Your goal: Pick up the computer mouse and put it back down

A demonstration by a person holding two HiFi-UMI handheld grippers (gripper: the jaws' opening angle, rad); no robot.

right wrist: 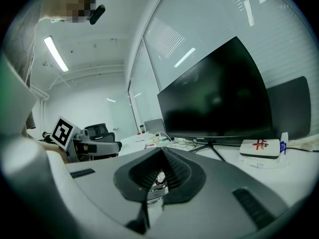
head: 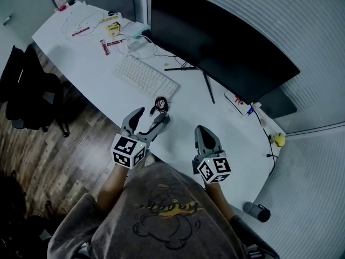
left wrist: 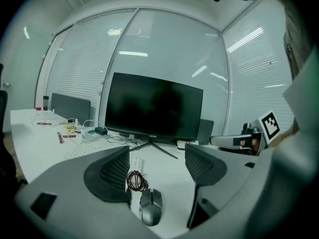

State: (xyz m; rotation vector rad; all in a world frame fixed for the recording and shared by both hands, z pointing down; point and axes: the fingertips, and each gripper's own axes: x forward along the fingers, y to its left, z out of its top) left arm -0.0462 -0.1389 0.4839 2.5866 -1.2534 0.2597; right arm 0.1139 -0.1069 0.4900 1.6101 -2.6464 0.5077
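Straddling the computer mouse (left wrist: pixel 150 206) on the desk (left wrist: pixel 40 143), left hand-held gripper (left wrist: pixel 157 163) wide, pads clear; best lowered square onto its flanks, avoiding the coiled cable (left wrist: pixel 136 180); right hand-held gripper (right wrist: pixel 162 176) pinched together.

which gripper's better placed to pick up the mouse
Left. The left gripper has its jaws wide apart, with the mouse lying on the desk between them. The right gripper is shut and sits off to the side, away from the mouse.

Grey T-shirt (head: pixel 161 209) (cartoon print), grey left claw (head: pixel 153 115) and right claw (head: pixel 201 129), each carrying a black-and-white marker cube (head: pixel 128 150).
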